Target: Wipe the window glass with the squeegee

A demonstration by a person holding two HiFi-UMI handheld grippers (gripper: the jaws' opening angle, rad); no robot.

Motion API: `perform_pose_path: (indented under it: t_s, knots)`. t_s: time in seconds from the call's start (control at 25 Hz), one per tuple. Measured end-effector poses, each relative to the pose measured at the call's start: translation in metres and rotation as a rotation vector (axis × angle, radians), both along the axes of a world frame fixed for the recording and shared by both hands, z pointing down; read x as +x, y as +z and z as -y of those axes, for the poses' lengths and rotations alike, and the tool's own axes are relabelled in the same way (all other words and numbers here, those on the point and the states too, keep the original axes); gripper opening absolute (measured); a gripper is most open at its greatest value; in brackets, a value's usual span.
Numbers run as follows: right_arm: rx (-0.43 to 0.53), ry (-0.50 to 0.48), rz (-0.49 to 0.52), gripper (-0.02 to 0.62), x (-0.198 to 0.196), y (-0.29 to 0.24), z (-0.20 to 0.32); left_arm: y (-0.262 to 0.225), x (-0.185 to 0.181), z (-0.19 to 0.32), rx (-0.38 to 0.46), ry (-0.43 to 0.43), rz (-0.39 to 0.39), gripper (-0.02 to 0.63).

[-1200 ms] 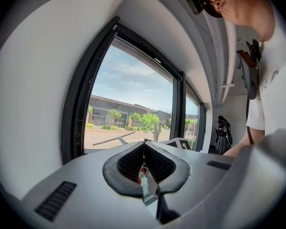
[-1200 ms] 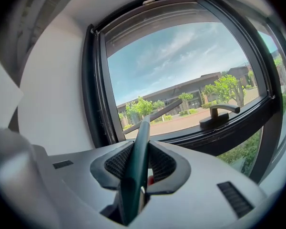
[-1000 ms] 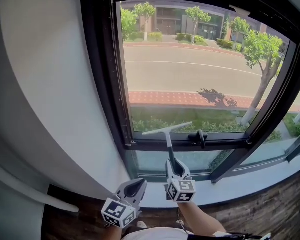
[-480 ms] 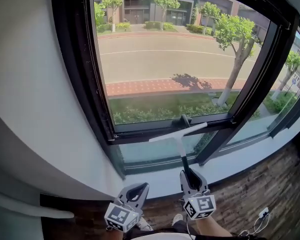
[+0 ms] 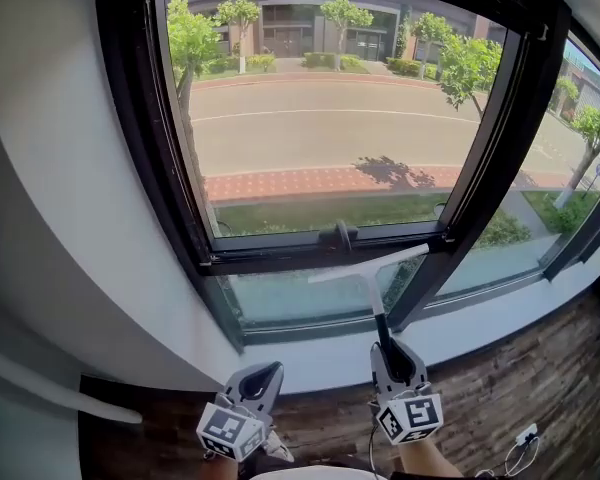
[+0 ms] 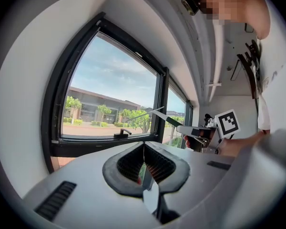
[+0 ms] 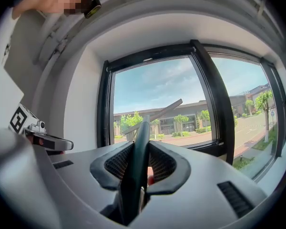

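Facing dark-framed window glass (image 5: 320, 138) (white sill (image 5: 325, 363), wood floor (image 5: 500, 398))

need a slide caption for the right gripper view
Right gripper clamps the squeegee handle, blade tilted before the window glass

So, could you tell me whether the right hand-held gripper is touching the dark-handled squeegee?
Touching: in the right gripper view, the right hand-held gripper clamps the dark-handled squeegee.

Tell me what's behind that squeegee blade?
Behind the squeegee blade lies the lower window pane and dark frame. Whether the blade touches the glass cannot be told; the strip it covers is hidden.
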State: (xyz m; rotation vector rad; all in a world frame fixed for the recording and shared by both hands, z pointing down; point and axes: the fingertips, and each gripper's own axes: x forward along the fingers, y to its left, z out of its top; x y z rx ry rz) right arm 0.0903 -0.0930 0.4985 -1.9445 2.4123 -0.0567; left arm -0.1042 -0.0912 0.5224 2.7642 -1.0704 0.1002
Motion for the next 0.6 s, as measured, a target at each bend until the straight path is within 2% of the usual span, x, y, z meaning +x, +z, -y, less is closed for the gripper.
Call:
perform_pose_path:
  t_s: [0.16,0.28,0.44,0.6]
  knots:
    - [0.004,-0.011,0.003,0.100,0.052,-0.010,-0.040,-0.005,0.054,-0.044,-0.013,0.009,-0.018,0.018]
    - [0.033,-0.023,0.016,0.100,0.082,-0.014,-0.069,-0.006,0.087,-0.077,-0.001,0.009,0.011,0.018]
    - [0.032,-0.045,0.040,0.100,0.109,-0.010,-0.100,-0.011,0.108,-0.113,0.000,-0.012,0.033,0.018]
    - [0.031,-0.054,0.047,0.100,0.127,-0.015,-0.119,-0.022,0.114,-0.135,0.014,-0.044,0.043,0.018]
